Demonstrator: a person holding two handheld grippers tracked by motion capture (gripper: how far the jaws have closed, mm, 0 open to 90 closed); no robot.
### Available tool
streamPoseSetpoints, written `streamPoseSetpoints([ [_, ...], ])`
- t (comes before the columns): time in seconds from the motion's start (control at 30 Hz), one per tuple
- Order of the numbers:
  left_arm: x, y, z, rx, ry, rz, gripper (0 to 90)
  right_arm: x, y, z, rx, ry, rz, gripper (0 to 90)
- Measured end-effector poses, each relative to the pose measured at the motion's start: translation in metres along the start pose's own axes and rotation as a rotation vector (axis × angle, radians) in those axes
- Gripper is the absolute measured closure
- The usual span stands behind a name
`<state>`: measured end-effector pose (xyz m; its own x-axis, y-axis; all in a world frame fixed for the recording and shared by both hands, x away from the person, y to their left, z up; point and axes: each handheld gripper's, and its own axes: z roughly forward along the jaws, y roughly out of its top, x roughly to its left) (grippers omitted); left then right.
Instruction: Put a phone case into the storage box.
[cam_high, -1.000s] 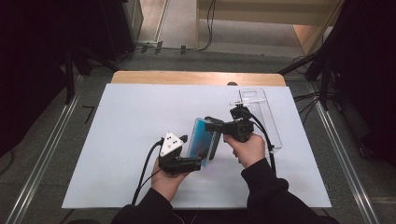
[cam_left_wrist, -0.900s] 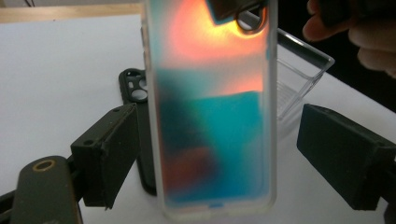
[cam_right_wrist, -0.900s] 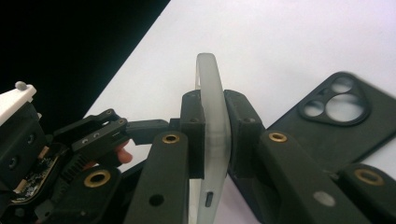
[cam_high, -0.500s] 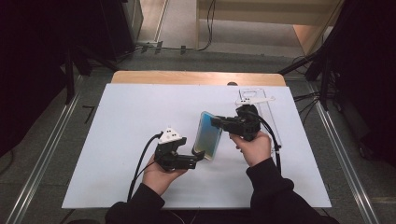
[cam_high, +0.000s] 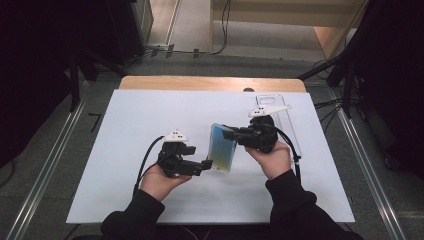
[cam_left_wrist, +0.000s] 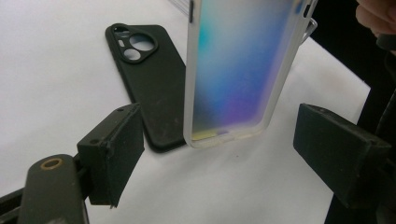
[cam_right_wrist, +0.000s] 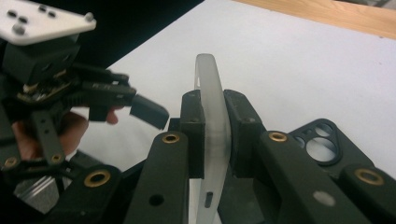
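Observation:
A translucent phone case with a blue-violet sheen stands upright on its short edge above the white mat. My right gripper is shut on its upper edge, pads pressing both faces of the case. My left gripper is open at the case's lower corner. Its jaws have just been closing a little, and the case stands ahead of the gap of the left gripper, untouched. A black phone case lies flat on the mat behind it.
A clear plastic tray sits at the back right of the white mat. The wooden table edge runs along the far side. The black case lies just under my right gripper.
My left gripper has drawn back a little to the left, away from the case's lower edge. The right gripper and the case have barely shifted.

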<state>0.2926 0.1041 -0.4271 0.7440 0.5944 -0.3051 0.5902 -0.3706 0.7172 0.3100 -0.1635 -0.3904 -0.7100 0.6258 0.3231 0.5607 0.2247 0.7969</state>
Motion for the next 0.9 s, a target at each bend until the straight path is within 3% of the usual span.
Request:
streamPoseSetpoints([
  [0.07, 0.003, 0.001, -0.002, 0.014, 0.005, 0.012, 16.6, 0.001, 0.000, 0.001, 0.008, 0.024, -0.015, 76.7],
  [0.17, 0.007, 0.003, -0.006, 0.011, -0.034, 0.005, 19.1, 0.002, -0.001, 0.002, 0.022, 0.055, -0.036, 76.7],
  [0.3, 0.009, 0.007, -0.010, 0.011, -0.059, 0.039, 19.3, 0.003, 0.000, 0.001, 0.036, 0.073, -0.097, 76.7],
  [0.63, 0.009, 0.018, -0.014, 0.018, -0.148, 0.129, 19.4, -0.001, 0.002, -0.006, 0.061, 0.139, -0.194, 76.7],
  [0.9, 0.010, 0.026, -0.016, 0.004, -0.211, 0.147, 20.2, -0.007, 0.002, -0.014, 0.069, 0.203, -0.252, 76.7],
])
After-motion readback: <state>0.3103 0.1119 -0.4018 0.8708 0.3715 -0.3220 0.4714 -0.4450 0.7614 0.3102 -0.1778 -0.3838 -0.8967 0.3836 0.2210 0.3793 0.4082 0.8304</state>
